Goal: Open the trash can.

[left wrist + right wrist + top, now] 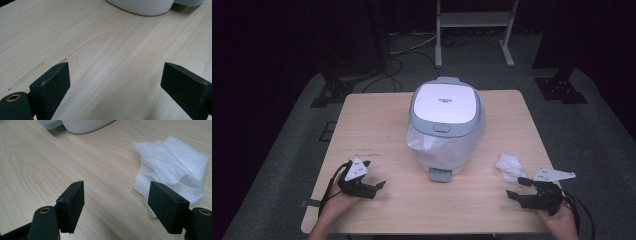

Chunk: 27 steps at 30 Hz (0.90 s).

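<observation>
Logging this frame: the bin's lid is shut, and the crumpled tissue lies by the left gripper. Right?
Not quite. The crumpled tissue lies by the right gripper, not the left, as the high view shows. The bin's lid is indeed shut.

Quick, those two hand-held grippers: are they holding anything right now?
Left hand-held gripper: open, holding nothing, above bare table.
Right hand-held gripper: open, holding nothing; crumpled tissue lies just ahead.

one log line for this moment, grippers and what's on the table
left gripper: open, empty | right gripper: open, beside tissue | pedal bin: lid shut, bag-lined, table centre
</observation>
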### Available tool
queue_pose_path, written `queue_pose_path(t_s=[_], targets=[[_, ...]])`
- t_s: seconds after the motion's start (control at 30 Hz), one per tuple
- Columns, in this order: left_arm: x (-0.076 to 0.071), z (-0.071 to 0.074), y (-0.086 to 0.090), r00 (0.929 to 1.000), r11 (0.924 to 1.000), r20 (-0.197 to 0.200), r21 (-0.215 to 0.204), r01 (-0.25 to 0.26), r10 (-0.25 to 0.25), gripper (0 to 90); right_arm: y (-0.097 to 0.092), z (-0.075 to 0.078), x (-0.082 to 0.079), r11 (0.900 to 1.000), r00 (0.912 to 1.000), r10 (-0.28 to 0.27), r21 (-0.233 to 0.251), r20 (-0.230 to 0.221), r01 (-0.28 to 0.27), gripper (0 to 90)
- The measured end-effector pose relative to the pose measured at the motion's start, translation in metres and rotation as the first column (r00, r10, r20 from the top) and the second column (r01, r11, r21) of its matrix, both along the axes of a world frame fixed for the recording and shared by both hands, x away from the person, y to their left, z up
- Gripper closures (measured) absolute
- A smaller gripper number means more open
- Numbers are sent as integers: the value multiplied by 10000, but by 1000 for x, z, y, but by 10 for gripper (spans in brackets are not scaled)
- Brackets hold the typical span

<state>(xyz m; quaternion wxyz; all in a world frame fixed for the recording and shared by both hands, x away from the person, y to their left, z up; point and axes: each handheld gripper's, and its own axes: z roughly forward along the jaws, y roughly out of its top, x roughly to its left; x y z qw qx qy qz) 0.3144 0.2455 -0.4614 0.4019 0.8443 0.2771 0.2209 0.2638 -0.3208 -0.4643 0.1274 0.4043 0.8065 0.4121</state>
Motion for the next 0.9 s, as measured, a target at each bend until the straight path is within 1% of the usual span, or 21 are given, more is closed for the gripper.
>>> queue_pose_path(t_s=[0.1,0.23,0.3,0.33,0.47,0.5,0.53,0.57,0.6,0.67,0.7,0.73,0.77,0.8,0.83,0.87,0.9], targets=[[1,2,-2,10000,10000,6,-67,41,-41,78,0,-1,1,10000,10000,50,-22,-33,-50,283],[2,2,-9,9997,9997,-18,47,236,-236,79,-2,1,-1,9999,10000,65,108,4,-65,283],[1,2,-10,9995,9996,-53,11,298,-297,110,-3,2,-1,9998,10000,36,180,66,-38,283],[0,3,-12,9991,9991,-73,29,414,-414,113,-3,3,-2,9997,10000,21,227,74,-22,283],[-1,9,-13,9976,9977,-372,-378,564,-578,145,-3,3,-2,9998,10000,8,192,88,-10,283],[-1,9,-13,9976,9977,-372,-378,564,-578,146,-3,3,-2,9998,10000,14,178,72,-15,282],[-1,13,-13,9963,9960,-475,-558,696,-723,179,-3,3,-2,9999,9999,21,135,101,-23,282],[-1,13,-13,9963,9960,-475,-558,696,-723,239,-3,3,-2,9999,9999,21,135,101,-23,282],[-1,16,-13,9948,9947,-520,-588,843,-874,240,-3,4,-3,9999,9999,39,106,135,-41,281],[0,19,-13,9941,9938,-546,-660,900,-936,249,-3,4,-4,10000,9999,24,76,128,-25,281],[0,21,-12,9935,9934,-553,-635,956,-992,304,-4,5,-6,9999,9999,8,148,166,-11,281],[0,27,-12,9922,9924,-571,-605,1073,-1107,323,-5,5,-6,9998,9998,7,178,176,-10,281],[0,27,-12,9922,9924,-571,-605,1073,-1107,343,-5,5,-6,9998,9998,7,178,176,-10,281],[1,35,-11,9908,9913,-531,-497,1216,-1242,363,-5,5,-5,9998,9999,1,192,161,-4,281],[1,35,-11,9908,9913,-531,-497,1216,-1242,390,-5,5,-5,9998,9999,1,192,161,-4,281],[2,43,-11,9899,9902,-458,-441,1326,-1345,412,-5,5,-5,9998,10000,18,201,95,-20,281],[2,43,-11,9899,9902,-458,-441,1326,-1345,428,-5,5,-5,9998,10000,18,201,95,-20,281]])
